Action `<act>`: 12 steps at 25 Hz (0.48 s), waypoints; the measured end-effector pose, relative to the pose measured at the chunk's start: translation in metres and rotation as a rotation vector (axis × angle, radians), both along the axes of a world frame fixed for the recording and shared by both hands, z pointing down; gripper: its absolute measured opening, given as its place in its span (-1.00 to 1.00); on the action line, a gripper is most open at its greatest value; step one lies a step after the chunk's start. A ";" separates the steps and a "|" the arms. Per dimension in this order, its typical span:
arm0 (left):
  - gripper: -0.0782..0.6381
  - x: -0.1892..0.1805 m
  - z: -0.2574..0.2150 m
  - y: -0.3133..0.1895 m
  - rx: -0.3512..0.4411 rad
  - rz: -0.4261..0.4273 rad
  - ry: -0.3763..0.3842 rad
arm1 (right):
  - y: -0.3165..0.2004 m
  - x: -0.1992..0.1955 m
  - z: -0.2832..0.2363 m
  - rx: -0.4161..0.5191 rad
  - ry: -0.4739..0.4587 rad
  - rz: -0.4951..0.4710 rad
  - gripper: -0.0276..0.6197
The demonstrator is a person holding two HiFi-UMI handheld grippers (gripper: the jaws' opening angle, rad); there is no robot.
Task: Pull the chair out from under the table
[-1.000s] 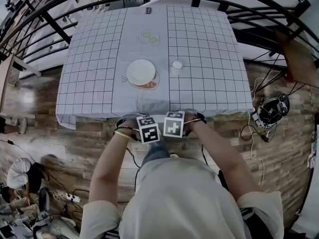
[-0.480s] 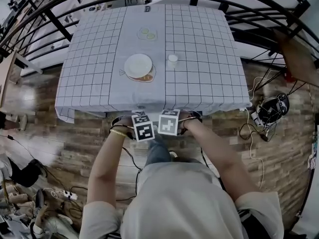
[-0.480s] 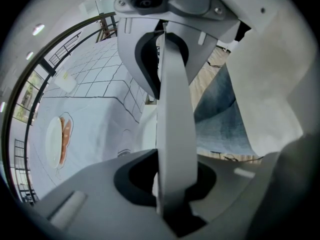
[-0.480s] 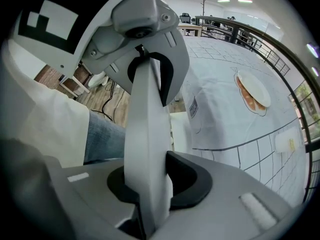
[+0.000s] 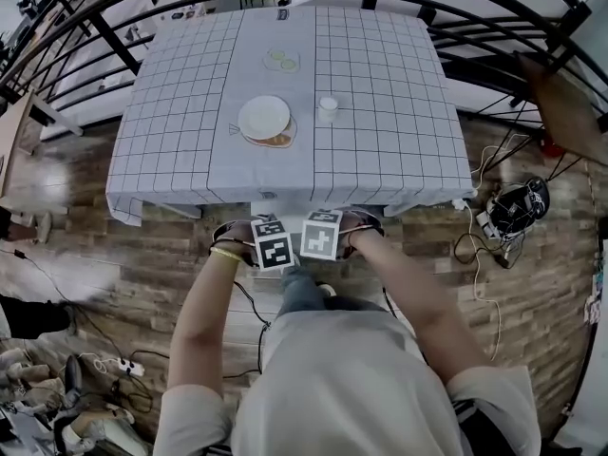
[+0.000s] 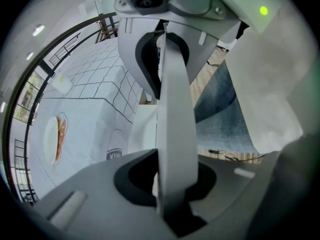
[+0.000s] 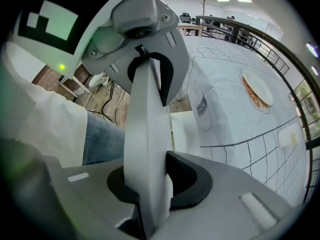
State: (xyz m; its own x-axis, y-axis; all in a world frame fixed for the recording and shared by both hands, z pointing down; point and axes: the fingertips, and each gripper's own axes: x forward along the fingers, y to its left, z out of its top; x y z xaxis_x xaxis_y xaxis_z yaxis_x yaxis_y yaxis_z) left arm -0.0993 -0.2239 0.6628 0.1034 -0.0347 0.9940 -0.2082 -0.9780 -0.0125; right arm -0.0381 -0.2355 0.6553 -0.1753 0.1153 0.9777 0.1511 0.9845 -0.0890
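The white chair is mostly hidden under my hands; its top rail (image 6: 175, 134) runs as a white band through the left gripper view, and the same rail (image 7: 147, 134) shows in the right gripper view. The white seat (image 6: 142, 129) reaches toward the table's hanging cloth. My left gripper (image 6: 172, 114) is shut on the rail, and so is my right gripper (image 7: 150, 119). In the head view both grippers, left (image 5: 275, 252) and right (image 5: 321, 235), sit side by side just off the near edge of the grid-patterned table (image 5: 190, 160).
On the table stand a plate with food (image 5: 264, 119), a small cup (image 5: 328, 107) and a small dish (image 5: 281, 61). A black railing curves behind the table. Cables and a dark device (image 5: 518, 207) lie on the wood floor at right, a power strip (image 5: 123, 369) at lower left.
Both grippers, still shut on the chair rail, have drawn back from the table; the table sits farther up in the head view and more floor shows at its near edge.
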 end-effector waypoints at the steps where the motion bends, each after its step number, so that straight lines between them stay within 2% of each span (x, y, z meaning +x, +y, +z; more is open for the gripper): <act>1: -0.56 0.000 0.000 0.003 -0.001 0.000 0.000 | 0.003 0.000 0.000 -0.001 0.001 0.000 -0.66; 12: -0.56 0.006 0.002 0.032 0.003 0.017 0.000 | 0.033 0.007 0.002 0.003 0.006 0.004 -0.66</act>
State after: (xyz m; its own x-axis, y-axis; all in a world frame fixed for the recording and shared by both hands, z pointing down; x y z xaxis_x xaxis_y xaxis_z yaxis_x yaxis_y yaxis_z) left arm -0.0930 -0.1917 0.6645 0.1037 -0.0364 0.9939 -0.1914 -0.9814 -0.0160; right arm -0.0313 -0.2022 0.6568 -0.1697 0.1121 0.9791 0.1465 0.9853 -0.0874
